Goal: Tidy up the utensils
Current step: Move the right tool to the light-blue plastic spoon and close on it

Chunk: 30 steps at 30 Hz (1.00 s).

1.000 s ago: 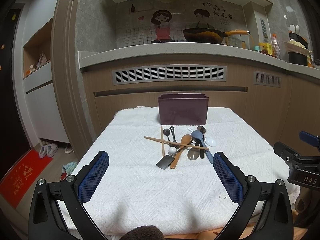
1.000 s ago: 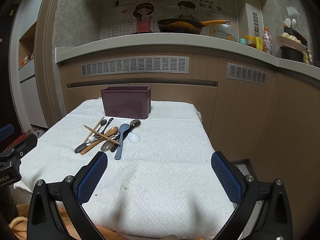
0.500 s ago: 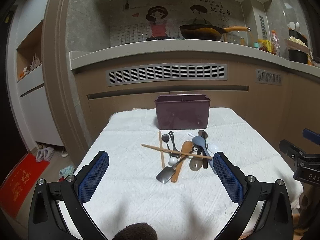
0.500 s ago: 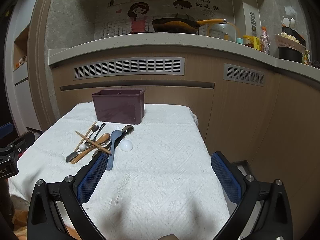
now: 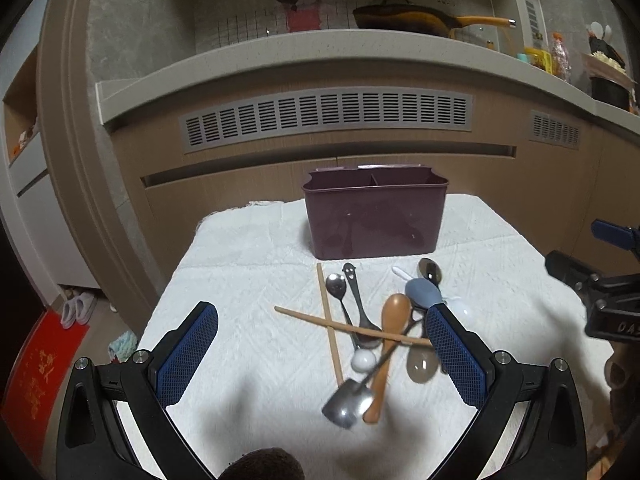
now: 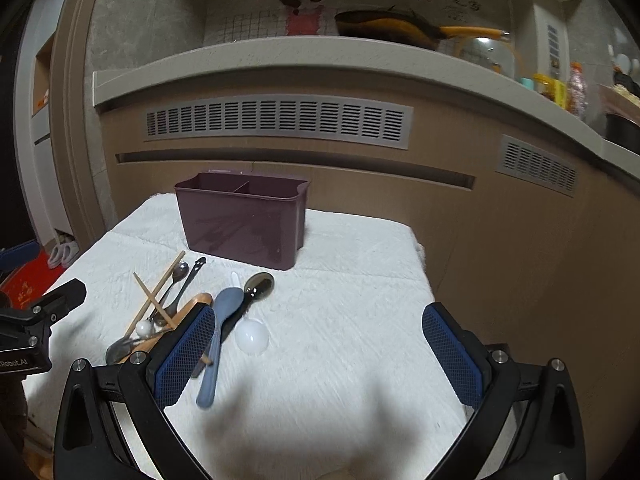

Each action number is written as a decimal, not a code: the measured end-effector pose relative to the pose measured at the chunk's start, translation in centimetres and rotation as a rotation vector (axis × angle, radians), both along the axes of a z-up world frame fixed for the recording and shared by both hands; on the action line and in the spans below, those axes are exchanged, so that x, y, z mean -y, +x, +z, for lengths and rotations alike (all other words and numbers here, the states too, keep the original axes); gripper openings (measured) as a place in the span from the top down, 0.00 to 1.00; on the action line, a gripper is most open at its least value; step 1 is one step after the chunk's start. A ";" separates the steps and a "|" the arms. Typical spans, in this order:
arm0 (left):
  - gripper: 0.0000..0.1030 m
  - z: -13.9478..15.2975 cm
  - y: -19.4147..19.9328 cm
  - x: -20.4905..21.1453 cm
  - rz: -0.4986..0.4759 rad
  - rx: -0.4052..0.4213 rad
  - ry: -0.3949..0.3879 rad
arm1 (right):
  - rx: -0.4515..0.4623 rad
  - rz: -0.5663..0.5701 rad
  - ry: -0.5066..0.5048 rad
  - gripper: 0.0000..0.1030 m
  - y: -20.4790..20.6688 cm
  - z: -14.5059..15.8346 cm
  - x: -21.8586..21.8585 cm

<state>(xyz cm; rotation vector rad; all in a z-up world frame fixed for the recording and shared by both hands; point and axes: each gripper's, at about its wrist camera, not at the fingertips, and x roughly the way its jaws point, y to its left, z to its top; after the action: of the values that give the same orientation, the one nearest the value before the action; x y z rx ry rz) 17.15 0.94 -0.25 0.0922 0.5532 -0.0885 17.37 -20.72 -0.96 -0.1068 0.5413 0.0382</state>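
A dark purple two-compartment caddy (image 5: 374, 216) (image 6: 244, 220) stands at the back of a white-towelled table (image 5: 248, 264). In front of it lies a pile of utensils: crossed wooden chopsticks (image 5: 330, 320) (image 6: 154, 300), a wooden spoon (image 5: 390, 344), metal spoons (image 5: 346, 402), a blue-grey spoon (image 6: 218, 332) and a white spoon (image 6: 251, 336). My left gripper (image 5: 320, 352) hovers open over the pile, its fingers either side of it. My right gripper (image 6: 320, 352) is open above the towel to the right of the pile, with its left finger (image 6: 184, 352) in front of the spoon handles.
Behind the table runs a kitchen counter (image 5: 304, 56) with vented cabinet fronts, a wok (image 5: 404, 20) and jars on top. To the left, slippers (image 5: 76, 308) and a red mat (image 5: 36, 384) lie on the floor. The table's right edge (image 6: 424, 264) drops off near the cabinets.
Both grippers have moved forward and lower toward the pile, so the utensils and the caddy look larger and nearer. Both stayed open. The utensils have not moved.
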 end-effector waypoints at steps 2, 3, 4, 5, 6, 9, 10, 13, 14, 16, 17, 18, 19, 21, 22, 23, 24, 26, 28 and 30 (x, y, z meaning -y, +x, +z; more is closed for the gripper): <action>0.00 -0.1 1.6 -0.8 0.003 -0.019 -0.019 | -0.025 0.024 -0.019 0.00 1.9 -0.4 -0.9; 0.00 -0.2 2.3 -1.2 0.009 -0.025 -0.027 | -0.038 0.038 -0.027 0.00 2.8 -0.6 -1.6; 0.00 -0.2 3.0 -1.6 0.015 -0.029 -0.028 | -0.047 0.049 -0.034 0.00 3.4 -0.9 -2.3; 0.00 -0.3 3.8 -2.0 0.027 -0.027 -0.019 | -0.061 0.064 -0.040 0.00 4.1 -1.3 -3.0; 0.00 -0.4 4.2 -2.4 0.039 -0.022 -0.010 | -0.076 0.077 -0.044 0.00 4.9 -1.6 -3.7; 0.00 -0.8 5.4 -3.9 0.078 -0.012 0.005 | -0.125 0.106 -0.041 0.04 6.8 -2.7 -5.5; 0.00 -1.0 5.8 -4.5 0.091 -0.018 0.001 | -0.150 0.118 -0.045 0.13 7.4 -3.2 -6.1; 0.00 -1.5 6.6 -6.7 0.132 -0.026 -0.032 | -0.249 0.159 -0.066 0.49 9.2 -5.2 -7.9; 0.00 -1.6 6.5 -7.2 0.146 -0.020 -0.032 | -0.274 0.168 -0.063 0.53 9.5 -5.6 -8.3; 0.00 -1.8 6.6 -7.9 0.168 -0.009 -0.023 | -0.329 0.177 -0.063 0.59 10.3 -6.9 -8.9; 0.00 -1.9 6.6 -8.1 0.169 -0.006 -0.020 | -0.342 0.176 -0.065 0.59 10.5 -7.5 -9.2; 0.00 -2.0 6.7 -8.2 0.168 -0.003 -0.013 | -0.350 0.176 -0.068 0.59 10.6 -7.8 -9.3; 0.00 -2.1 6.6 -8.2 0.165 -0.002 -0.010 | -0.357 0.175 -0.073 0.59 10.7 -8.1 -9.6; 0.00 -2.4 6.7 -8.1 0.146 -0.005 -0.005 | -0.372 0.171 -0.077 0.59 11.1 -8.7 -9.8; 0.00 -2.5 6.8 -7.9 0.132 -0.011 -0.005 | -0.380 0.168 -0.077 0.59 11.3 -8.8 -9.8; 0.00 -2.6 6.9 -7.8 0.120 -0.017 -0.009 | -0.384 0.165 -0.078 0.59 11.5 -9.0 -9.9; 0.00 -2.8 6.9 -7.6 0.105 -0.026 -0.018 | -0.385 0.162 -0.081 0.59 11.6 -9.0 -10.0; 0.00 -3.0 7.1 -7.4 0.087 -0.043 -0.032 | -0.390 0.162 -0.094 0.59 11.9 -9.0 -10.2; 0.00 -3.4 7.2 -7.0 0.075 -0.062 -0.035 | -0.400 0.162 -0.099 0.59 12.2 -9.0 -10.2; 0.00 -3.7 7.2 -6.6 0.062 -0.077 -0.029 | -0.409 0.166 -0.108 0.59 12.5 -9.0 -10.3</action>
<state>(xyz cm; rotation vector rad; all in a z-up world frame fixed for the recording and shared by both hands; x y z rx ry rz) 24.30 7.57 -3.91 0.0430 0.6315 -0.0398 29.85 -10.40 -9.97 -0.2522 0.9425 0.1963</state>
